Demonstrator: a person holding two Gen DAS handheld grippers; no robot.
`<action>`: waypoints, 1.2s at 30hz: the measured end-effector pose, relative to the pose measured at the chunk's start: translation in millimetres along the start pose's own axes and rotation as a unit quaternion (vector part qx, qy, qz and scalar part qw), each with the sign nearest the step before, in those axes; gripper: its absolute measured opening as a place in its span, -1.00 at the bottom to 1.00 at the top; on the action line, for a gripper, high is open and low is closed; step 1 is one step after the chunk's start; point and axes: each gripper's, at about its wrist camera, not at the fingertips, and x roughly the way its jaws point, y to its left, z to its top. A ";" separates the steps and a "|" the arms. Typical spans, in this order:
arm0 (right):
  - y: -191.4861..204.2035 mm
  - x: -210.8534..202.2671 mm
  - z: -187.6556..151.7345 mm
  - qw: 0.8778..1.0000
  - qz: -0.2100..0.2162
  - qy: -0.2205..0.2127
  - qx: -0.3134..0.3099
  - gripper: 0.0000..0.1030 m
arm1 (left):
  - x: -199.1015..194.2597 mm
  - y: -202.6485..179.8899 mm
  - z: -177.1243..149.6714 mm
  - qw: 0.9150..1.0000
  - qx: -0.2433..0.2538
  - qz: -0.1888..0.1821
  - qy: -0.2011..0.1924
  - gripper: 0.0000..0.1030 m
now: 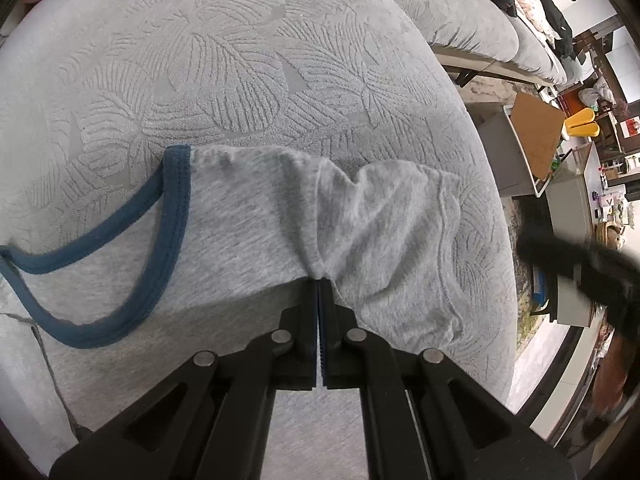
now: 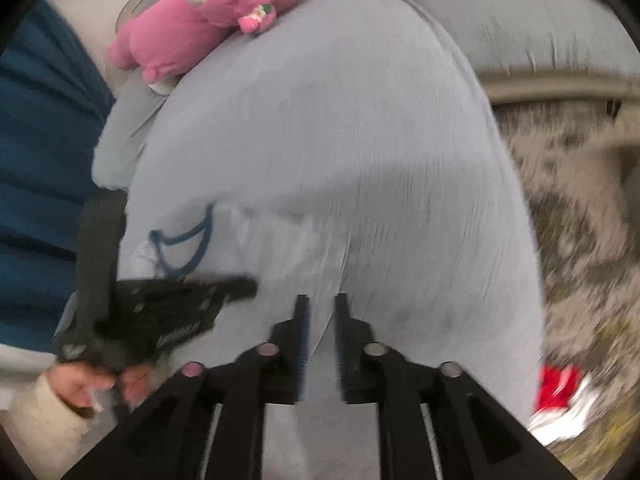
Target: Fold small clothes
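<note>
A small grey garment (image 1: 248, 220) with a blue-trimmed opening (image 1: 172, 216) lies spread on a grey leaf-patterned cushion (image 1: 240, 60). My left gripper (image 1: 319, 280) points steeply down and is shut, pinching a gathered fold of the garment's near edge. The right gripper (image 1: 528, 248) shows as a dark blur off the garment's right side, past the cushion edge. In the blurred right wrist view, my right gripper (image 2: 322, 300) hovers over the cushion (image 2: 340, 120), its jaws a little apart with nothing between them. The left gripper (image 2: 250, 286) and the blue trim (image 2: 200, 236) lie to its left.
A pink plush toy (image 2: 208, 12) rests at the cushion's far end. A hand (image 2: 80, 388) holds the left gripper beside dark blue cloth (image 2: 40, 140). Right of the cushion edge the floor holds a cardboard box (image 1: 536, 136), a yellow object (image 1: 580, 122) and a red item (image 2: 558, 390). Another grey cushion (image 1: 460, 12) lies beyond.
</note>
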 end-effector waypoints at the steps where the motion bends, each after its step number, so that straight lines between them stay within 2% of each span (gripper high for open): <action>1: -1.5 3.8 -7.6 1.000 0.011 0.003 0.014 -0.54 | 0.5 0.0 0.0 1.000 -0.003 0.000 0.000 -0.97; 4: -1.7 11.0 -9.5 1.000 0.000 -0.005 0.022 -0.54 | 1.1 -1.4 0.0 1.000 -0.002 0.002 0.000 -0.97; 6: -2.0 10.9 -1.3 0.999 -0.019 -0.035 0.017 -0.53 | 1.2 -2.1 -0.6 1.000 0.001 0.003 -0.001 -0.97; 9: 4.1 15.1 22.1 0.996 -0.058 -0.067 -0.024 -0.52 | 1.9 -0.1 -1.4 1.000 -0.005 -0.005 -0.003 -0.97; 12: 11.7 26.5 37.1 0.994 -0.071 -0.054 -0.066 -0.51 | 2.8 0.3 -1.7 1.000 -0.008 -0.006 -0.003 -0.97; 14: 15.7 36.0 42.2 0.989 -0.103 -0.040 -0.101 -0.51 | 2.9 -0.3 -2.1 1.000 -0.007 -0.005 -0.004 -0.97; 17: 16.2 46.7 44.5 0.987 -0.110 -0.023 -0.115 -0.50 | 3.4 -0.2 -3.2 1.000 -0.008 -0.007 -0.005 -0.97; 20: 15.0 54.1 46.2 0.988 -0.108 -0.019 -0.110 -0.46 | 3.1 3.3 -1.1 1.000 -0.008 -0.010 -0.004 -0.97; 22: 17.2 55.2 47.3 0.990 -0.091 -0.025 -0.104 -0.35 | 3.8 4.1 -0.5 1.000 -0.008 -0.011 -0.003 -0.97; 24: 19.6 57.8 47.0 0.992 -0.076 -0.023 -0.097 -0.35 | 2.5 7.1 1.0 1.000 -0.008 -0.012 -0.002 -0.97; 27: 22.1 63.0 45.8 0.992 -0.085 -0.023 -0.093 -0.35 | 2.0 7.3 2.1 1.000 -0.009 -0.014 0.000 -0.97; 31: 9.9 60.6 49.0 0.998 -0.038 -0.020 -0.051 -0.40 | 2.9 9.4 2.4 1.000 -0.011 -0.019 0.003 -0.97; 36: -2.9 55.1 38.7 1.000 -0.024 -0.019 -0.005 -0.48 | 2.7 10.7 3.1 1.000 -0.012 -0.021 0.005 -0.97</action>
